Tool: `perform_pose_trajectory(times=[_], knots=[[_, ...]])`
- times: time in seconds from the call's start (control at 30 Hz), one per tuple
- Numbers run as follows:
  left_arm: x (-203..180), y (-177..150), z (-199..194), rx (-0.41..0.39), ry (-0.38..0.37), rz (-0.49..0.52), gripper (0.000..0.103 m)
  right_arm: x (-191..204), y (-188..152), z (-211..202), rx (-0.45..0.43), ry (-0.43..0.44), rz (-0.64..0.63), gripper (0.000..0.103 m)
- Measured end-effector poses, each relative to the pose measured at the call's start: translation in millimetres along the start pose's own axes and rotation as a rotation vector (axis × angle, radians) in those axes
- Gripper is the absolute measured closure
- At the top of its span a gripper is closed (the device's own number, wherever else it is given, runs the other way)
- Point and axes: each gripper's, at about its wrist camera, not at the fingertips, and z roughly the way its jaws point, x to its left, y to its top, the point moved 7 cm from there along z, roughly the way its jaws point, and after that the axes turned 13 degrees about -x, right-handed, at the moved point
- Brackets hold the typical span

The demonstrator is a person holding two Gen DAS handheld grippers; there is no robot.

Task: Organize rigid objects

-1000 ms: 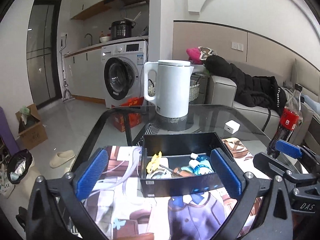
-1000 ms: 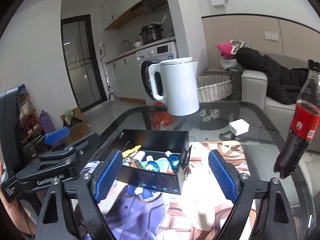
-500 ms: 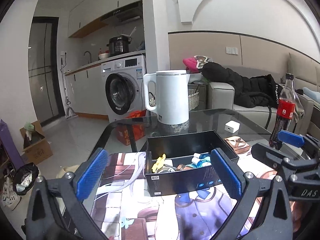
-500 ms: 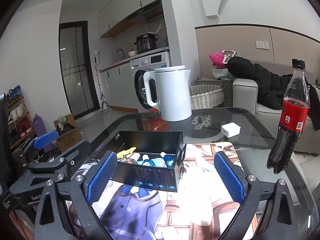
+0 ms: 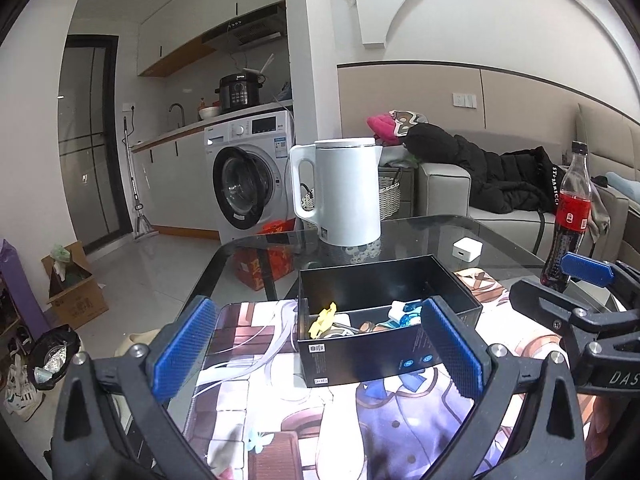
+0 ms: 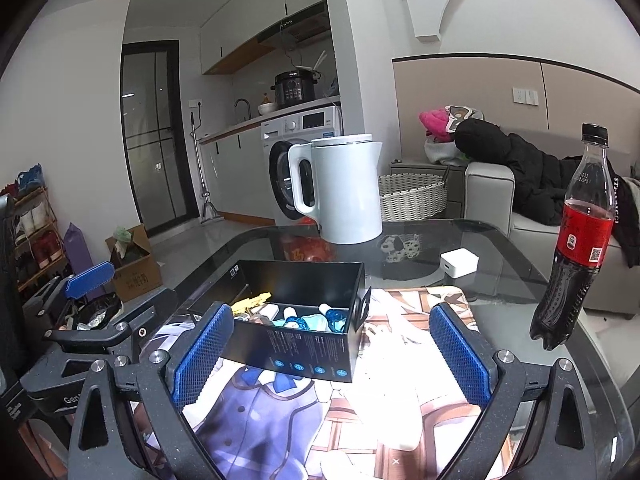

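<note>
An open black box [image 5: 384, 344] sits mid-mat [image 6: 280, 420] on the glass table [image 6: 512, 280], its top unobstructed, its near compartment crowded with small items [image 6: 304, 320] while the far compartment lies bare. The printed mat to the box's right offers open passage. Behind, a white kettle [image 6: 344, 188] blocks the far edge; a small white charger [image 6: 459, 263] rests on the glass to its right. A cola bottle [image 6: 576, 256] stands upright at the right side, well apart from the box.
</note>
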Motion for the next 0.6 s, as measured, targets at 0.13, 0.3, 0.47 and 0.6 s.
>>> perform_pose_trajectory(times=[0.13, 0.3, 0.47, 0.6], knots=[[0.4, 1.7, 0.2, -0.007, 0.003, -0.003, 0.0, -0.4, 0.0, -0.2, 0.001, 0.001, 0.0, 0.003], [0.1, 2.6, 0.1, -0.005, 0.0, -0.008, 0.0, -0.5, 0.0, -0.1, 0.002, 0.001, -0.001, 0.003], [0.5, 2.1, 1.6, 0.0, 0.004, -0.019, 0.0, -1.6, -1.1, 0.1, 0.013, -0.002, 0.001, 0.003], [0.9, 4.0, 1.0, -0.006, 0.001, -0.022, 0.0, -0.2, -1.5, 2.0, 0.017, -0.003, -0.001, 0.003]])
